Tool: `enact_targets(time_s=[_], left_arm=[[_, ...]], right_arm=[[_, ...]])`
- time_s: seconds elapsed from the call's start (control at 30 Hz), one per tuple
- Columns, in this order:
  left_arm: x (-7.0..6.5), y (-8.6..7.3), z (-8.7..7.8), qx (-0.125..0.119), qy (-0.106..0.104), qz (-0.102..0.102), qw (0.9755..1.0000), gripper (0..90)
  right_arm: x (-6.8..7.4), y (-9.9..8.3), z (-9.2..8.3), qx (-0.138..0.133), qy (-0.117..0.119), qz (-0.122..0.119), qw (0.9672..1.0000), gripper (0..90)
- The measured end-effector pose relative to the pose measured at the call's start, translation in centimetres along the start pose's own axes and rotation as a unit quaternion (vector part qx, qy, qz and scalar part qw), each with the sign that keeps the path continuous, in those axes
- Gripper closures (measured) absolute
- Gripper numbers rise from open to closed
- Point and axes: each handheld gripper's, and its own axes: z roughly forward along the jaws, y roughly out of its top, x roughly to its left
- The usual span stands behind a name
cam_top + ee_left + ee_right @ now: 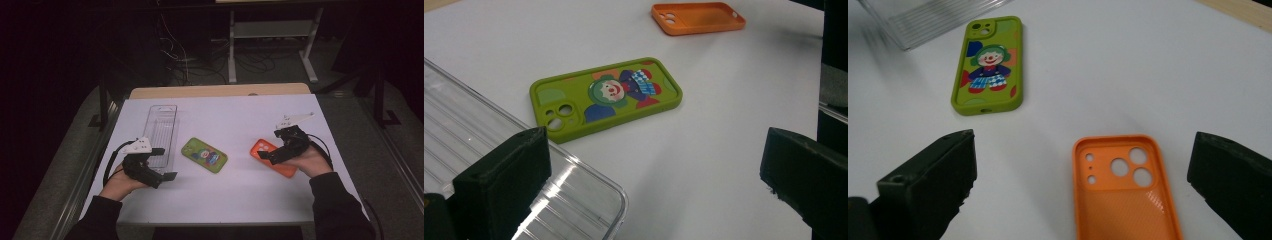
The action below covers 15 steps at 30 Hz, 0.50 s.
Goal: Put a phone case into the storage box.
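The right tongs [267, 154] stand wide, holding nothing, and hover over the orange phone case [274, 157]. In the right gripper view that case [1124, 192] lies between the 2 black jaws, hollow side up, its camera holes toward the far end; its near end is cut off by the bottom edge. In the high view the right hand [310, 161] and the tongs cover much of the case, so whether a jaw touches it cannot be told.

The left tongs [169, 170] also stand wide and empty, just beside the near end of the clear plastic tray [162, 131]. In the left gripper view 1 jaw sits in front of the tray's rounded corner [616, 192], and the other jaw is partly cut off at the right edge.

Between the 2 tongs, apart from both, the green phone case [204, 155] lies flat on the white counter [235, 120], its clown print facing up. The tray's far end is blurred in the right gripper view.
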Motion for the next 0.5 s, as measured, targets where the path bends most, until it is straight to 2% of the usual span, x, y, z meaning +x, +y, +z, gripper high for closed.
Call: enact_targets(time_s=[0.17, 0.33, 0.5], left_arm=[[0.0, 0.0, 0.0, 0.000, 0.000, 0.001, 1.0000, 0.0], [0.1, 0.0, 0.1, 0.000, 0.002, 0.001, 1.0000, 0.0], [0.1, 0.0, 0.1, 0.003, 0.002, 0.002, 1.0000, 0.0]], right_arm=[[-0.8, 0.8, 0.2, -0.013, 0.002, -0.001, 0.9999, 0.0], [-1.3, 1.5, 0.6, -0.002, 0.005, 0.001, 1.0000, 0.0], [-1.9, 1.9, 0.8, -0.006, 0.007, 0.004, 0.9999, 0.0]])
